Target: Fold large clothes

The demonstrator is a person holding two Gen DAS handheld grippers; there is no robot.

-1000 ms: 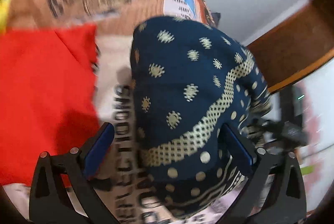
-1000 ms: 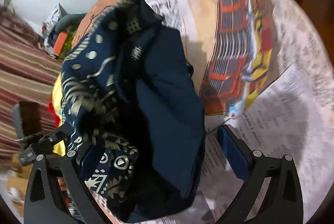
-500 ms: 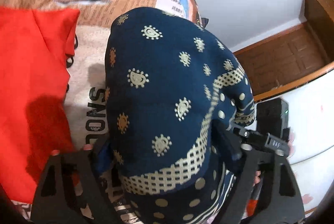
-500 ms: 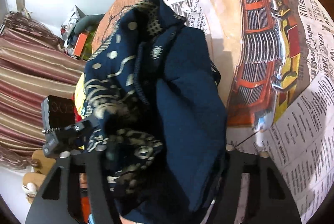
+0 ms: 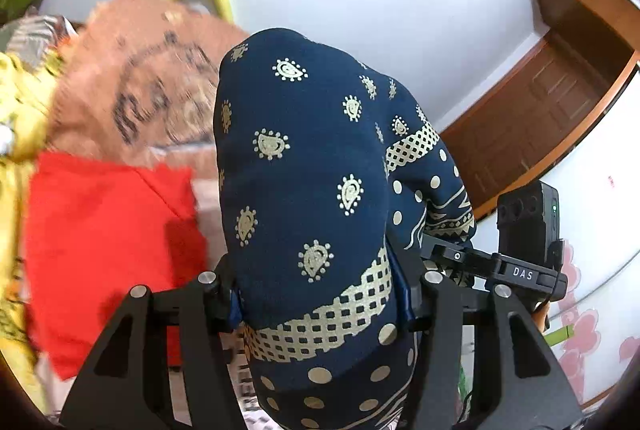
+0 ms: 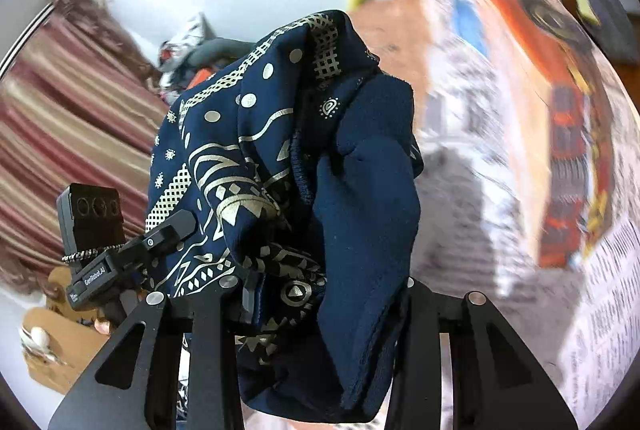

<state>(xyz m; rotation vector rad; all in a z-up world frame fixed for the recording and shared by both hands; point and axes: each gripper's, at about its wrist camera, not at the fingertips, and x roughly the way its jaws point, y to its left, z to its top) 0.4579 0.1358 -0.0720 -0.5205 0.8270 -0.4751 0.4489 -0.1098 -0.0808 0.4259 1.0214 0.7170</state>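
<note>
Nearest the left wrist lens, the left gripper (image 5: 320,300) clamps the navy paisley garment (image 5: 312,189), jaws narrow — cloth bulging up between them. Beside it a black module reads "DAS" (image 5: 523,274). Behind lie a red cloth (image 5: 100,230) and a printed bedspread (image 5: 152,97). The right gripper (image 6: 324,304) likewise pinches the same garment (image 6: 360,213); its neighbour's label reads "GenRobot.AI" (image 6: 95,274).

Both grippers are matte black frames with triangular cutouts and round silver screw heads on top. The left gripper (image 5: 320,294) has blue pads on the inside of its fingers (image 5: 405,294). In its view, the right gripper (image 6: 324,294) shows up as a boxy black module with "DAS" in white and a tiny green LED.
</note>
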